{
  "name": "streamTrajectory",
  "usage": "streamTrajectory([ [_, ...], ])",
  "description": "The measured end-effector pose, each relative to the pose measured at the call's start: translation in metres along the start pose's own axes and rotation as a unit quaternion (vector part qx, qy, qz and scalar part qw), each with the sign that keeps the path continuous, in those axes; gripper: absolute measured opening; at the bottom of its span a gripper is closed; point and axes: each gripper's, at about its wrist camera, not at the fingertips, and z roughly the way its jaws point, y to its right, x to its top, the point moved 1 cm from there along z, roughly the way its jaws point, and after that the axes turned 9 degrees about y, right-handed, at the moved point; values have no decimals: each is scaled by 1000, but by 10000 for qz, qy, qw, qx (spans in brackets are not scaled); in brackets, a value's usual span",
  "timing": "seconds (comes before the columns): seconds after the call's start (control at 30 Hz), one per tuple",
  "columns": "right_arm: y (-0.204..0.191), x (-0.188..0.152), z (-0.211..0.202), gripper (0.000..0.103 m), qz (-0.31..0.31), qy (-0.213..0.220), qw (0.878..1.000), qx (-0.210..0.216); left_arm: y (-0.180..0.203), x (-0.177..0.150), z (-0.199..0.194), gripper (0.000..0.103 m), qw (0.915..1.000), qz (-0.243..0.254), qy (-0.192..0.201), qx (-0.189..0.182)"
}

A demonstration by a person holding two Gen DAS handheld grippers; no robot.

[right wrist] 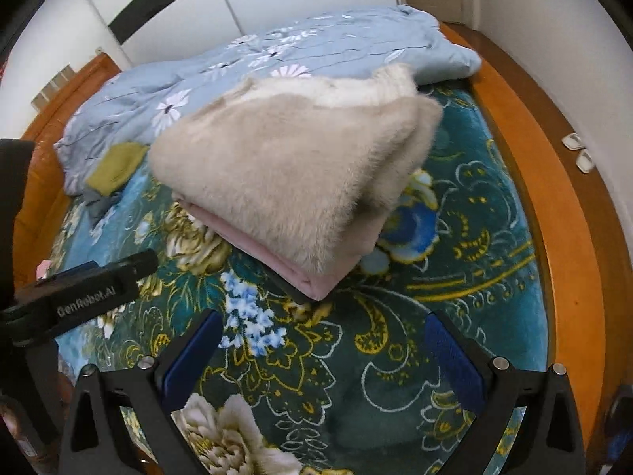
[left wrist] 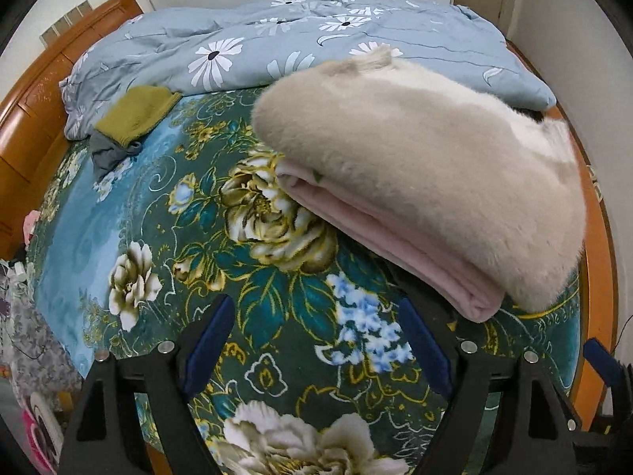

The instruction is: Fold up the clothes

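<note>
A folded beige fluffy garment [left wrist: 427,166] lies on top of a folded pink garment [left wrist: 395,233] on the floral bed blanket [left wrist: 178,237]. The same stack shows in the right wrist view, beige [right wrist: 292,170] over pink [right wrist: 285,261]. My left gripper [left wrist: 316,336] is open and empty, just short of the stack's near corner. My right gripper [right wrist: 324,352] is open and empty, a little in front of the stack. The left gripper's body [right wrist: 79,297] shows at the left of the right wrist view.
A light blue daisy quilt [left wrist: 277,47] is bunched at the far side of the bed. An olive cloth [left wrist: 134,114] over a grey cloth [left wrist: 110,154] lies at the far left. The orange wooden bed frame [right wrist: 554,198] runs along the right edge.
</note>
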Motion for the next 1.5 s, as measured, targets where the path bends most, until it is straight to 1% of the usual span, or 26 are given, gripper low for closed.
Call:
streamTrajectory([
  [0.23, 13, 5, 6, 103, -73, 44, 9997, 233, 20, -1, 8, 85, 9995, 284, -117, 118],
  [0.4, 27, 9, 16, 103, 6, -46, 9998, 215, 31, -3, 17, 85, 9984, 499, -206, 171],
  [0.57, 34, 12, 28, 103, -34, -202, 9995, 249, 38, -2, 25, 85, 9988, 330, -322, 175],
  [0.73, 37, 14, 36, 103, -136, -306, 9991, 272, 48, -3, 31, 85, 9984, 317, -426, 181],
  [1.13, 44, 21, 51, 103, -413, -472, 9976, 285, 62, -3, 38, 85, 9973, 516, -484, 188],
  [1.33, 44, 21, 54, 103, -640, -530, 9960, 314, 63, -5, 40, 85, 9971, 521, -505, 209],
  [1.5, 44, 22, 54, 103, -688, -548, 9956, 325, 61, -5, 39, 85, 9973, 477, -516, 232],
])
